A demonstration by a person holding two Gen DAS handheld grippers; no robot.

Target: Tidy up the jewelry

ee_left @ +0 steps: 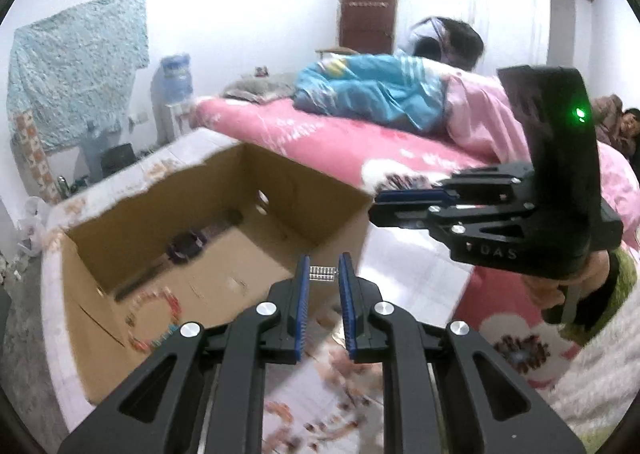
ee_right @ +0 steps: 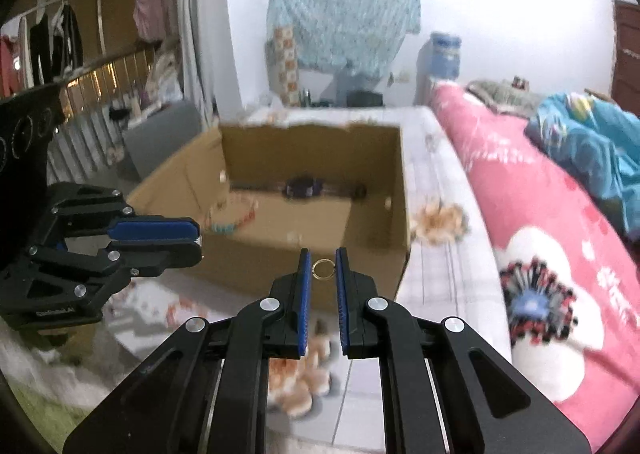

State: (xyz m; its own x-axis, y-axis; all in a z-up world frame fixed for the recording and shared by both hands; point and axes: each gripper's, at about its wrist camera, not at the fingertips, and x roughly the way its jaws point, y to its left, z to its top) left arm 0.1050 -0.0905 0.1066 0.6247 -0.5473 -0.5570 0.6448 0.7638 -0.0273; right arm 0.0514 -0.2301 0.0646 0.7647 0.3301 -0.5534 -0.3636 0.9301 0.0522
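We've got the left gripper (ee_left: 325, 274) clamped on a short silver beaded piece (ee_left: 322, 274), right gripper (ee_right: 323, 268) pinching a thin gold ring (ee_right: 323, 268) (both raised); open brown cardboard box (ee_right: 372, 238) at 12 o'clock.

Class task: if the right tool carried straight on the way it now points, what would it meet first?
Probably the near wall of the cardboard box, which fills the view just beyond the right tool and the gold ring it grips. Depth is uncertain.

A brown cardboard box (ee_right: 312, 214) sits beside a pink blanket (ee_right: 540, 238) with white flowers; a gold ring (ee_right: 323, 268) gleams between blue pads (ee_right: 305, 286).
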